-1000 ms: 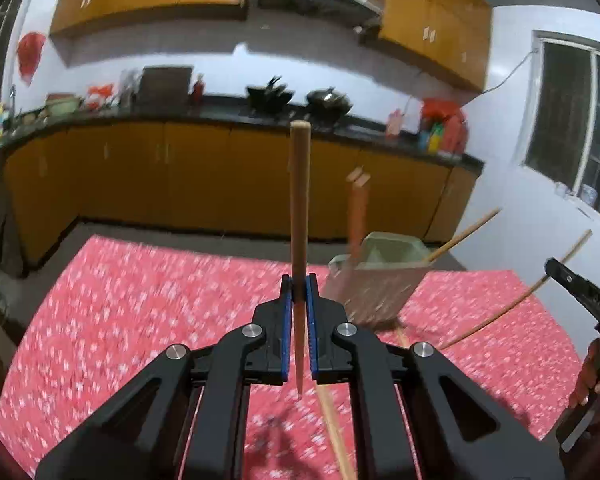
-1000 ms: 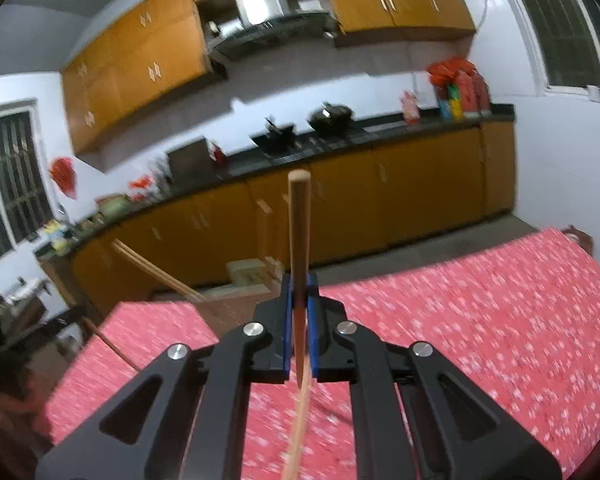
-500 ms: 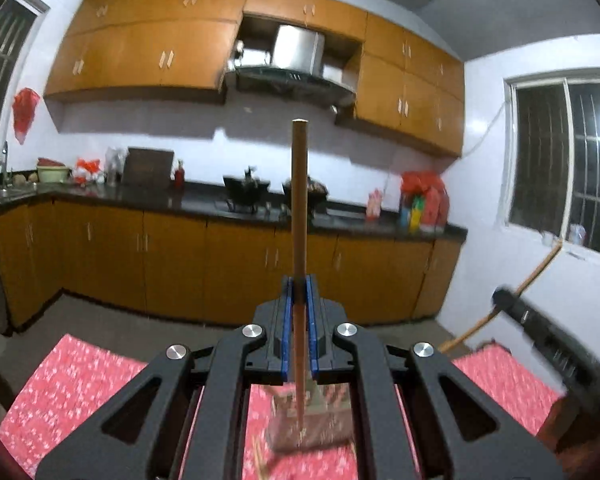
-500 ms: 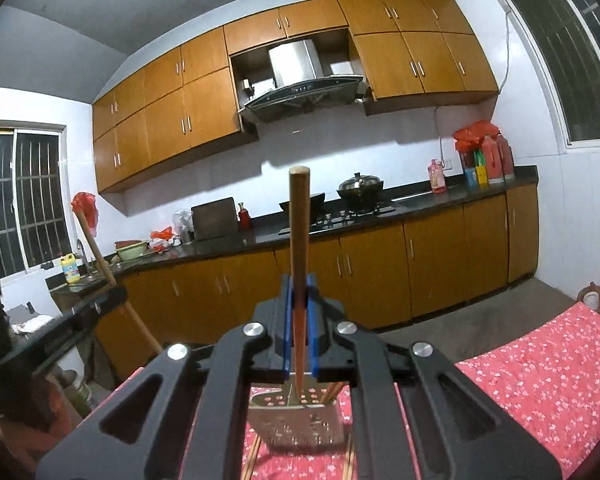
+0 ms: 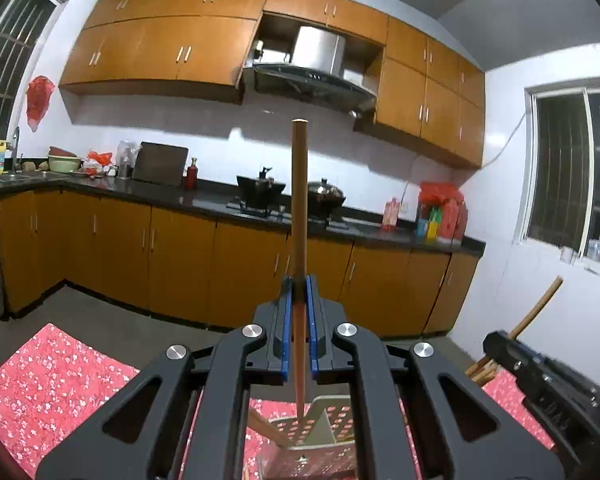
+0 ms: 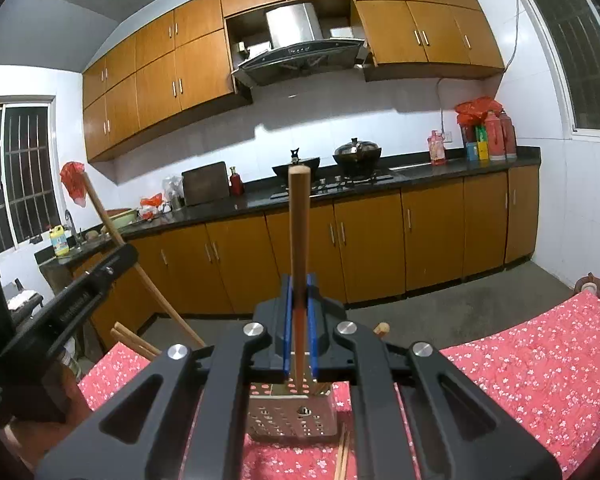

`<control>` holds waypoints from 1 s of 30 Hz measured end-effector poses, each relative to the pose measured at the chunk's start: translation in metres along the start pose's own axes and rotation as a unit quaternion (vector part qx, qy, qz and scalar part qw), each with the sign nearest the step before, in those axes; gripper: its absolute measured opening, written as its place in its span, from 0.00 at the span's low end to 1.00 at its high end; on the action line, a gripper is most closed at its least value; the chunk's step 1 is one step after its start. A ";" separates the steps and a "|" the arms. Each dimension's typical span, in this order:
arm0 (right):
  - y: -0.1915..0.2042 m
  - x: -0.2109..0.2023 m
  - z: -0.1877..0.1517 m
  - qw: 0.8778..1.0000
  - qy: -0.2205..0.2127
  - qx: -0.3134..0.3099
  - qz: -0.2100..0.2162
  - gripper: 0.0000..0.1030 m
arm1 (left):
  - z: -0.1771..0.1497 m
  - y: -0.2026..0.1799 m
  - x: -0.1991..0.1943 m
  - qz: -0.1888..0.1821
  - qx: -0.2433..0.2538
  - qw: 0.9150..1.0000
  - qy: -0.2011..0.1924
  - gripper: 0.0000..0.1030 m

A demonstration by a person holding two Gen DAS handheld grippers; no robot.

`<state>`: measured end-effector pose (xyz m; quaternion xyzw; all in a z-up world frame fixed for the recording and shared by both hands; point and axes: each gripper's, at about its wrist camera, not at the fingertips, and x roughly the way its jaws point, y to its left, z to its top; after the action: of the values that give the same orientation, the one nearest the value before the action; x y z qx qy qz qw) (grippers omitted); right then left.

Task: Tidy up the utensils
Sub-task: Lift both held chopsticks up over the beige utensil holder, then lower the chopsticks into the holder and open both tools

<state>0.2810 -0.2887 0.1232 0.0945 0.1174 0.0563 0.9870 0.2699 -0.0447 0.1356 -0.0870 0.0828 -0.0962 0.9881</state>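
The table (image 6: 540,364) carries a red cloth with a white flower print; beyond it lie a grey floor and a far run of orange-brown base cabinets (image 6: 372,240) under a black countertop (image 5: 204,200), with wall cabinets and a steel range hood (image 6: 296,46) above (barred windows stand on the side walls). The left gripper (image 5: 298,322) is clamped on an upright wooden chopstick (image 5: 299,208); the right gripper (image 6: 299,320) is likewise clamped on its own chopstick (image 6: 299,232). A perforated utensil holder (image 6: 292,414) stands on the cloth just below the grippers, with loose chopsticks beside it.
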 end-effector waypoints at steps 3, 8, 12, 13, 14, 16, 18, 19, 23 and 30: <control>0.000 0.005 -0.003 1.000 0.014 -0.003 0.004 0.08 | -0.007 0.001 0.005 -0.002 0.002 1.000 0.025 0.07; 0.004 0.005 -0.005 1.000 0.019 -0.005 0.007 0.11 | -0.006 0.008 0.003 -0.002 -0.006 0.999 0.032 0.22; 0.006 -0.003 -0.002 1.000 0.011 -0.006 0.008 0.11 | 0.001 0.010 -0.009 0.001 -0.007 1.000 0.016 0.34; 0.007 -0.006 -0.001 1.000 0.008 -0.006 0.008 0.11 | 0.003 0.011 -0.012 0.001 -0.008 1.000 0.014 0.34; 0.007 -0.010 -0.001 1.000 0.005 -0.006 0.008 0.11 | 0.005 0.012 -0.015 0.001 -0.009 1.000 0.012 0.34; 0.007 -0.021 0.001 1.000 -0.003 -0.007 0.009 0.11 | 0.009 0.014 -0.024 0.000 -0.013 1.000 0.006 0.34; 0.005 -0.034 0.001 1.000 -0.012 -0.007 0.009 0.11 | 0.013 0.017 -0.034 0.000 -0.019 1.000 -0.001 0.34; 0.004 -0.041 0.000 1.000 -0.015 -0.007 0.010 0.11 | 0.016 0.020 -0.041 -0.001 -0.024 1.000 -0.005 0.34; -0.005 -0.067 -0.011 1.000 -0.020 -0.002 0.004 0.11 | 0.015 0.034 -0.067 0.000 -0.039 0.999 -0.015 0.34; -0.042 -0.059 -0.082 0.995 0.093 0.022 -0.031 0.12 | -0.033 0.062 -0.084 0.040 -0.030 0.997 0.064 0.34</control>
<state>0.2083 -0.3237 0.0492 0.1071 0.2132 0.0318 0.9706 0.1932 0.0273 0.1046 -0.1073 0.1520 -0.0591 0.9808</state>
